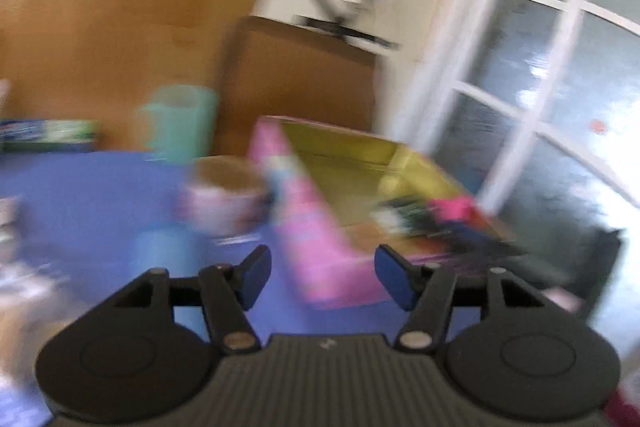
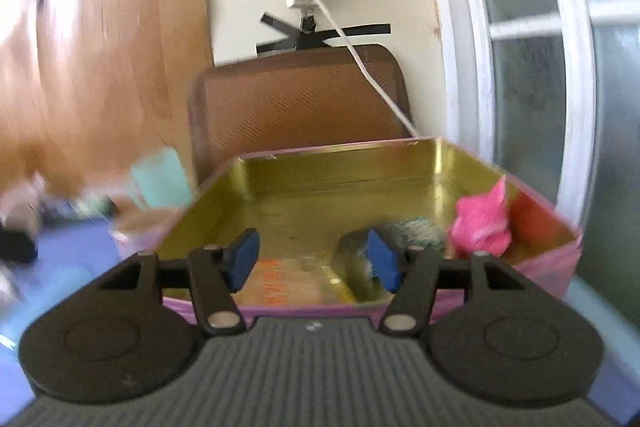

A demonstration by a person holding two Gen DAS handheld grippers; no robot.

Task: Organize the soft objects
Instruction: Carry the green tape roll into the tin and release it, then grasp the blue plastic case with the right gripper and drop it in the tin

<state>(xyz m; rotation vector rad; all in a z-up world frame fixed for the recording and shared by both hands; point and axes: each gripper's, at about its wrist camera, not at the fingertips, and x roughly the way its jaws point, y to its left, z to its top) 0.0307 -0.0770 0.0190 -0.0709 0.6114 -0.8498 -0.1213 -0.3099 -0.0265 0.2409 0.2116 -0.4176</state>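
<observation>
A pink tin box (image 2: 556, 263) with a gold inside stands open on the blue table; it also shows in the left wrist view (image 1: 308, 227). Inside it lie a pink fluffy soft object (image 2: 482, 223), a grey-green woolly one (image 2: 416, 233) and a flat orange-printed packet (image 2: 280, 283). My right gripper (image 2: 310, 265) is open and empty, just over the box's near wall. My left gripper (image 1: 322, 277) is open and empty, above the table at the box's near left corner. The left view is blurred.
A teal cup (image 1: 180, 121) and a pale round bowl (image 1: 224, 193) stand on the blue table (image 1: 80, 195) left of the box. A brown chair back (image 2: 296, 103) is behind the box. A white window frame (image 2: 576, 67) is on the right.
</observation>
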